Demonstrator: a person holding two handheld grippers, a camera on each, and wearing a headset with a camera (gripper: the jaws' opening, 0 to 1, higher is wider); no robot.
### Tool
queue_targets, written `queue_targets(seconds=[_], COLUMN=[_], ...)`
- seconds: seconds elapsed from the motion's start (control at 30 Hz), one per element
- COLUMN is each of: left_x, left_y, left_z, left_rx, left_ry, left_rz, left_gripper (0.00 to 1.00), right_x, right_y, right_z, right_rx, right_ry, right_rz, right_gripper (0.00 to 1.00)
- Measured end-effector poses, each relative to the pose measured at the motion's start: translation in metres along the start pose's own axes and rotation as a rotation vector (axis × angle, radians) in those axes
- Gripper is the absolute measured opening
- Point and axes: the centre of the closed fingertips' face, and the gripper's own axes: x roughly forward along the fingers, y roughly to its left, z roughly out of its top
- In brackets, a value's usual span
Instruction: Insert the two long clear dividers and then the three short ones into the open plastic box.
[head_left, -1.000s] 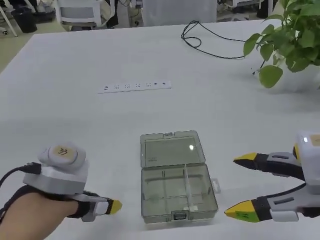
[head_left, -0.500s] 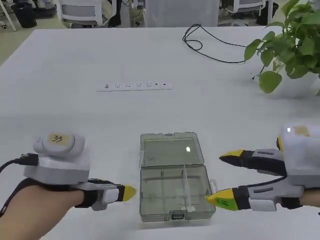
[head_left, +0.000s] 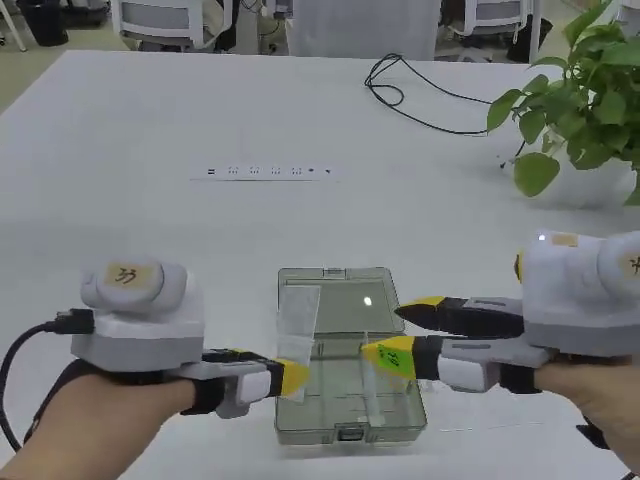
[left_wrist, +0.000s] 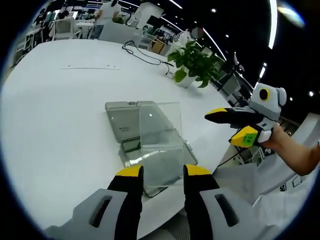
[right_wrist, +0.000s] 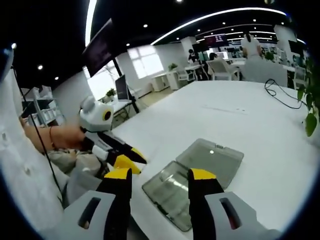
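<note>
Both grippers have closed in on the box (head_left: 310, 428) (left_wrist: 122, 117) (right_wrist: 212, 156) since a second ago. The left gripper (head_left: 290, 378) (left_wrist: 161, 171) now grasps a clear divider (head_left: 298, 315) (left_wrist: 160, 135), upright above the box's left half. The right gripper (head_left: 400, 330) (right_wrist: 160, 173) hangs over the right half, jaws spread and holding nothing. The box lies open on the white table (head_left: 150, 200).

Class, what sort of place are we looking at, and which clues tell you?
Probably an open-plan office: a large white table with a power strip, office chairs behind it, and a potted plant.
</note>
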Motion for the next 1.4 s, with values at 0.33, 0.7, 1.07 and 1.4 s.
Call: queue_targets(seconds=[0.33, 0.7, 1.07, 1.4], left_x=[0.005, 0.008, 0.009, 0.013], left_y=[-0.018, -0.034, -0.034, -0.035], left_z=[0.006, 0.008, 0.008, 0.007], left_rx=[0.005, 0.03, 0.05, 0.099], left_ry=[-0.036, -0.048, -0.048, -0.049], left_rz=[-0.056, -0.106, -0.102, -0.102], left_gripper=[0.3, 0.3, 0.3, 0.29], right_x=[0.016, 0.026, 0.032, 0.034], right_y=[0.009, 0.012, 0.014, 0.01], right_z=[0.0, -0.004, -0.01, -0.009], right_rx=[0.09, 0.185, 0.24, 0.295], right_ry=[-0.001, 0.004, 0.024, 0.008], right_rz=[-0.025, -0.054, -0.076, -0.127], right_gripper=[0.29, 0.18, 0.09, 0.06])
